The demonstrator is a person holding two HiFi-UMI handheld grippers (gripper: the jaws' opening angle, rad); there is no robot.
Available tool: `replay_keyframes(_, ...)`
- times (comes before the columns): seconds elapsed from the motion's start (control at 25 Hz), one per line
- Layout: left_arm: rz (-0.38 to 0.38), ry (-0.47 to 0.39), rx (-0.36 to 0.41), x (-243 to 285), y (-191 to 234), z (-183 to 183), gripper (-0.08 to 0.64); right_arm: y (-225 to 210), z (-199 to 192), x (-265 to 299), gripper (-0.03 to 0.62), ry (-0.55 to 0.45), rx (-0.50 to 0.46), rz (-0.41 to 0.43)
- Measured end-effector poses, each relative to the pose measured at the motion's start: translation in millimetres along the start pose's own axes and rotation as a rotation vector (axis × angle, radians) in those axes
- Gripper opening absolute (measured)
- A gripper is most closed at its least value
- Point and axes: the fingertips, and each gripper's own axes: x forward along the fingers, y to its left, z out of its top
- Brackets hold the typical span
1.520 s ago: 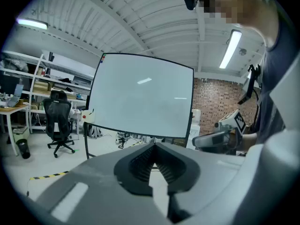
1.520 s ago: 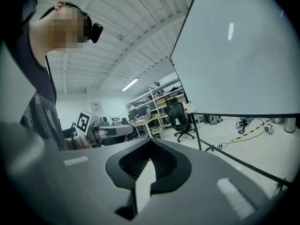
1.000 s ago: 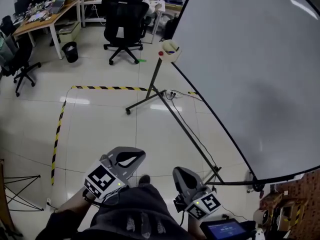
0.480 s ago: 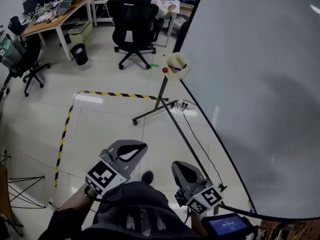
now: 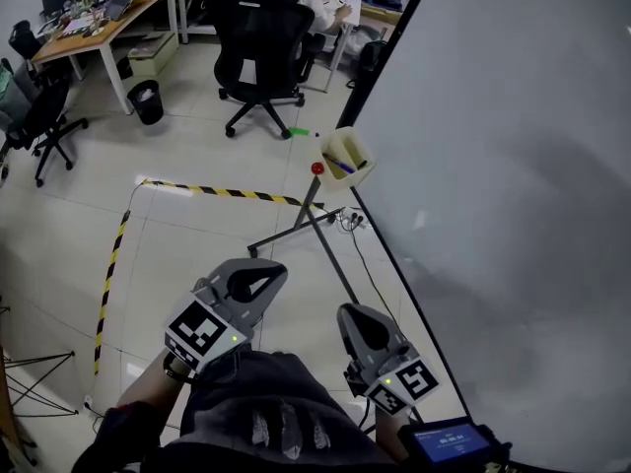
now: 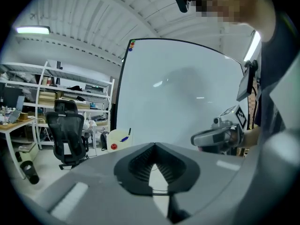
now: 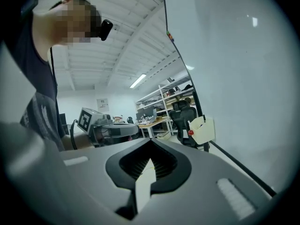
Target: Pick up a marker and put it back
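Note:
A cream marker holder point(image 5: 345, 156) hangs at the whiteboard's point(image 5: 523, 166) lower edge, with a blue marker point(image 5: 338, 167) lying in it and a red knob point(image 5: 317, 168) beside it. Both grippers are held low and near me, well short of the holder. My left gripper point(image 5: 270, 270) is shut with nothing in it, and so is my right gripper point(image 5: 353, 314). In the left gripper view the holder point(image 6: 119, 139) and its blue marker point(image 6: 124, 138) lie ahead beyond the closed left gripper point(image 6: 154, 145). The right gripper view shows the holder point(image 7: 202, 130) ahead to the right of the right gripper point(image 7: 151, 141).
The whiteboard's stand legs point(image 5: 296, 227) and a cable point(image 5: 370, 264) cross the tiled floor ahead. Yellow-black tape point(image 5: 217, 192) marks the floor. A person sits on a black office chair point(image 5: 258, 47) at the back. A desk point(image 5: 89, 30), a bin point(image 5: 145, 101) and another chair point(image 5: 39, 116) stand far left.
The holder and whiteboard have come closer and lower in the head view as I moved toward them. Both grippers stayed shut and travelled along with me.

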Motion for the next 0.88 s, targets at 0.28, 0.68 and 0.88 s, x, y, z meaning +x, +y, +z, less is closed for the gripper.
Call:
replay_keyframes(0.28, -0.099, -0.016, 0.047, 50, 97, 15, 0.006, -46, 29, 82, 0.002, -0.015, 0.003, -0.092)
replay_keyframes(0.68, -0.223, -0.007, 0.149, 132, 203, 16, 0.006, -90, 50, 157, 0.002, -0.029, 0.045, -0.217)
replay_keyframes(0.88, -0.235, -0.007, 0.177, 177, 218, -2, 0.006, -111, 53, 163, 0.002, -0.026, 0.059, -0.235)
